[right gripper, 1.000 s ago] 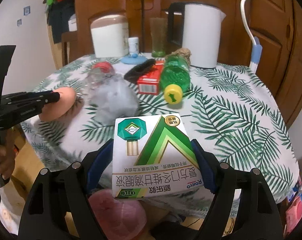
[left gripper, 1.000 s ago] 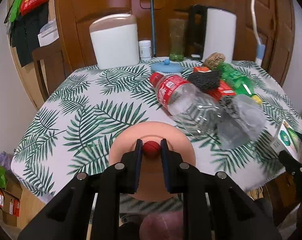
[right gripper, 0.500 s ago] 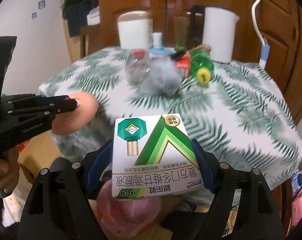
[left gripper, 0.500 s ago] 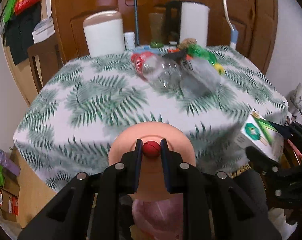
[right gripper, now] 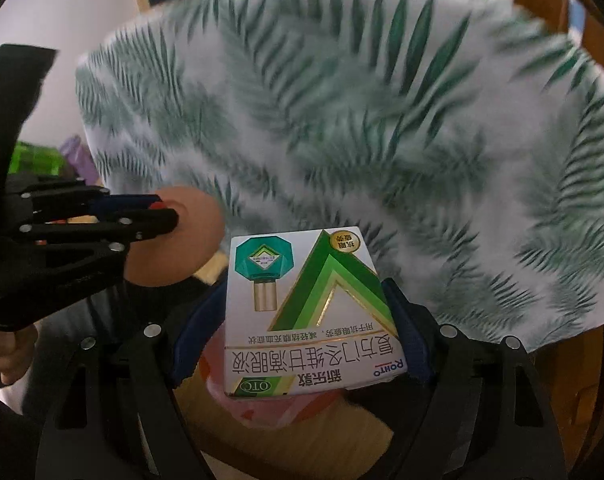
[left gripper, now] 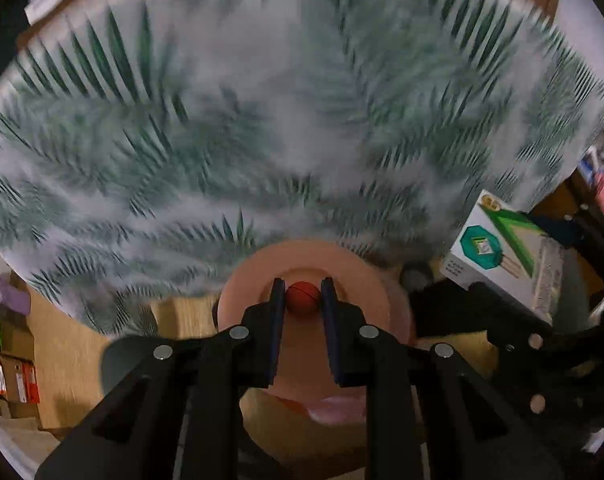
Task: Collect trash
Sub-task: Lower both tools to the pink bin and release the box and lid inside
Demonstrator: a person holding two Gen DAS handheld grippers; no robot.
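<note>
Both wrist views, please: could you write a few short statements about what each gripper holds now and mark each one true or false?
1. The left gripper is shut on the red knob of a peach-coloured lid. True.
2. The right gripper is empty. False: its fingers clamp a white and green eye-drop box.
3. The eye-drop box lies flat on the tablecloth. False: it is held up in front of the leaf-print tablecloth.
4. The left gripper shows at the left of the right wrist view. True.
5. The lid is blue. False: it is peach.
</note>
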